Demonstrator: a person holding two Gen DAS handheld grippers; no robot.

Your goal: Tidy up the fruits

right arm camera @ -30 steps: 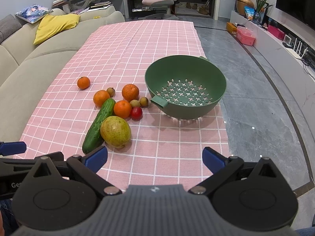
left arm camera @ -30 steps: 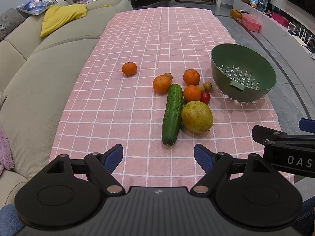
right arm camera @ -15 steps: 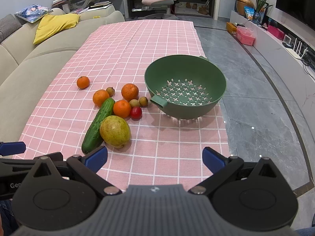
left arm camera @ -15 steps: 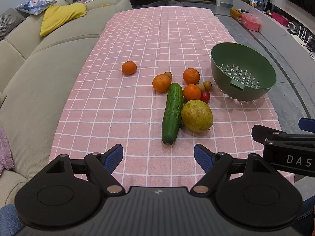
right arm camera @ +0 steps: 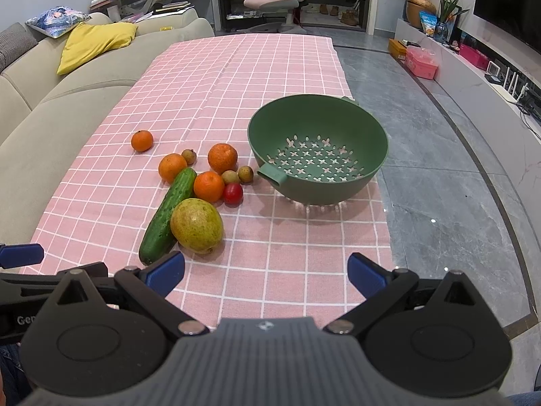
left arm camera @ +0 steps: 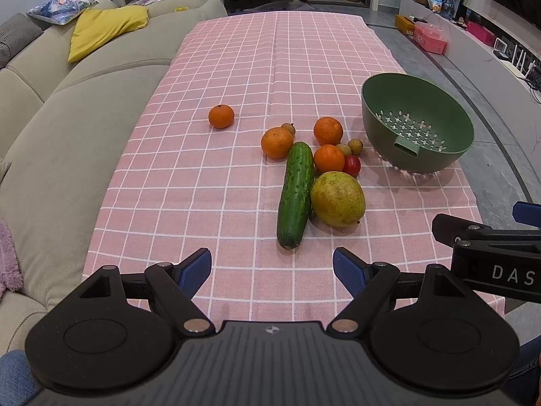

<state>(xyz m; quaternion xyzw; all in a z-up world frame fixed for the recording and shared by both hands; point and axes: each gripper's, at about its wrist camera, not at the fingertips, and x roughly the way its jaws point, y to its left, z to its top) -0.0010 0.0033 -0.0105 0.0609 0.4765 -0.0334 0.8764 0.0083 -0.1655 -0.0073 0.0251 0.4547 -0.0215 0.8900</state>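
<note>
A cluster of fruit lies on the pink checked cloth: a cucumber, a yellow-green mango, several oranges, one apart at the left, a red tomato and small brown fruits. An empty green colander bowl stands to the right of them. My left gripper is open and empty just short of the cucumber's near end. My right gripper is open and empty, near the table's front edge.
A beige sofa runs along the table's left side with a yellow cushion. Grey stone floor lies right of the table. The other gripper shows at the right edge of the left wrist view.
Both grippers have eased slightly forward toward the fruit. Both stay open; nothing on the table has moved.
</note>
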